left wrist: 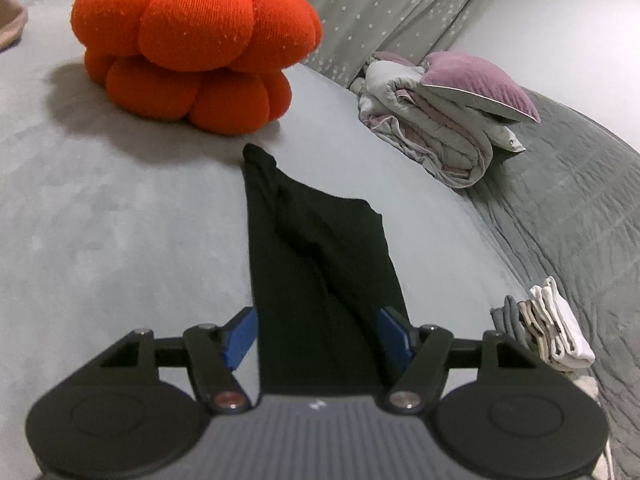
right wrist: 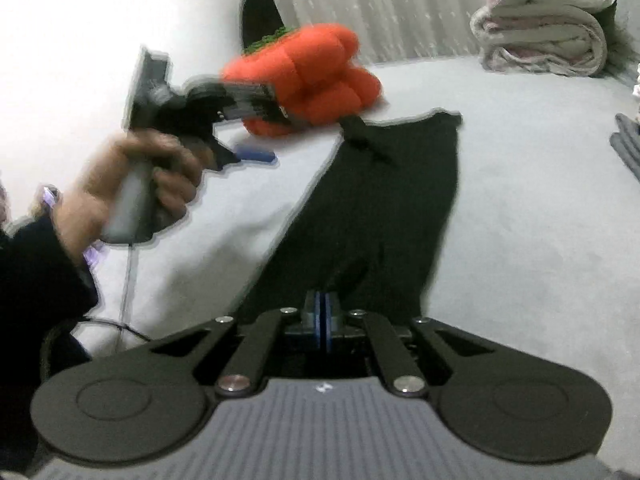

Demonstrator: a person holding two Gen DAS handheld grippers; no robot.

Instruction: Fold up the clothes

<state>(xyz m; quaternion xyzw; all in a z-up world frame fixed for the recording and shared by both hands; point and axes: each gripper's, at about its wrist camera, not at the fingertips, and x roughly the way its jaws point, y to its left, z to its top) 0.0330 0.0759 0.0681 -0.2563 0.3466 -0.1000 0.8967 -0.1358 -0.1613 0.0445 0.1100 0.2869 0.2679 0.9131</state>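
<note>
On the grey bed [left wrist: 120,220], black garment [left wrist: 320,248] lies flat, near end between left gripper [left wrist: 318,336] pads, jaws apart. Right gripper [right wrist: 323,316] jaws together, apparently pinching the hem. Clamp left before lifting, keep edges level

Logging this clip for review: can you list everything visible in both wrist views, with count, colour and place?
black garment: one, black, laid lengthwise mid-bed
pumpkin cushion: one, orange with green top, beyond the garment's far end
rolled quilt: one, pale grey and pink, far right by the curtain
pillow: one, mauve, atop the quilt
folded cloths: small stack, grey, beige, white, right of the garment
bed cover: one, light grey, under everything
curtain: grey, starred, behind
left gripper: open, straddling the garment's near end
right gripper: shut on the garment's near edge
hand: one, dark sleeve, holding the left gripper
</note>
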